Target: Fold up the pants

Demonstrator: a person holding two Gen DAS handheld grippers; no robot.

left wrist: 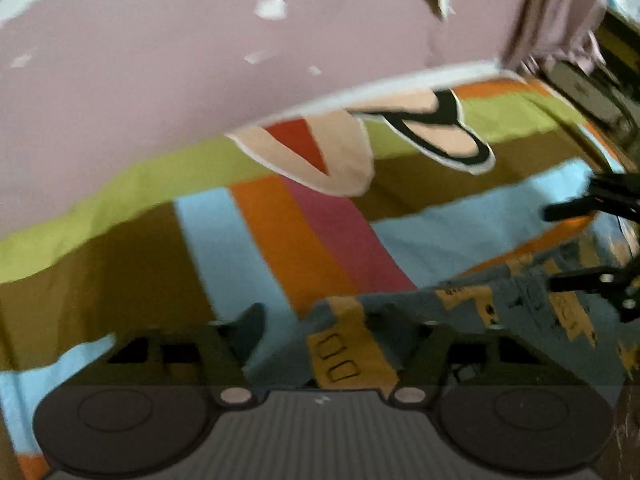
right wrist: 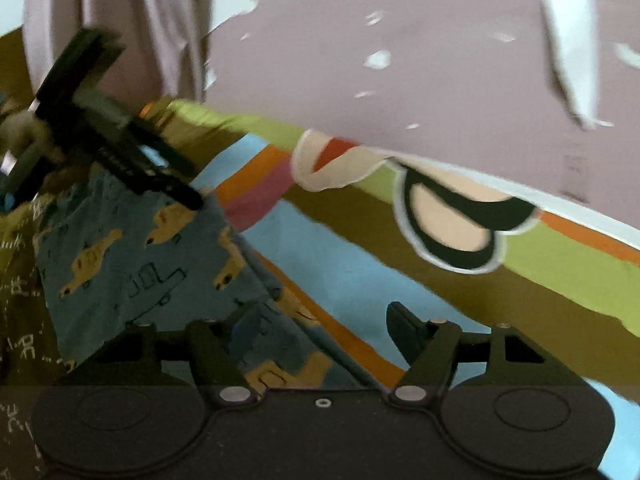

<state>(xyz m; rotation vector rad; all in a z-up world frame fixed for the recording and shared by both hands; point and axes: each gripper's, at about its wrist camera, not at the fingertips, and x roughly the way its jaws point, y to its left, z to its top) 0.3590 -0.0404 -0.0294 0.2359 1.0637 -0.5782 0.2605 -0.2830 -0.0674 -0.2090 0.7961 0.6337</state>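
Both tongs work low over a bed covered by a striped sheet (left wrist: pixel 328 240) in green, brown, blue, orange and pink. Pants (right wrist: pixel 132 256), blue-grey with yellow animal prints, lie on the near part of that sheet.

From the left wrist view, the left tongs (left wrist: pixel 332 336) stand fairly wide, and pants cloth (left wrist: pixel 348 356) fills the gap between the fingers; whether they pinch it is unclear. The right tongs (left wrist: pixel 576 244) show at the right edge of that view, spread over the pants' far end.

From the right wrist view, the right tongs (right wrist: pixel 324 336) also stand wide. The pants' edge runs diagonally through the gap, with the left finger (right wrist: pixel 248 332) over cloth and the right finger (right wrist: pixel 404 332) over bare sheet. The left tongs (right wrist: pixel 188 196) reach in from the upper left, tips at the pants' upper corner.

Beyond the pants, striped sheet stretches open up to a pink wall (right wrist: pixel 440 60). Pale cloth (right wrist: pixel 160 28) hangs at the bed's far corner.
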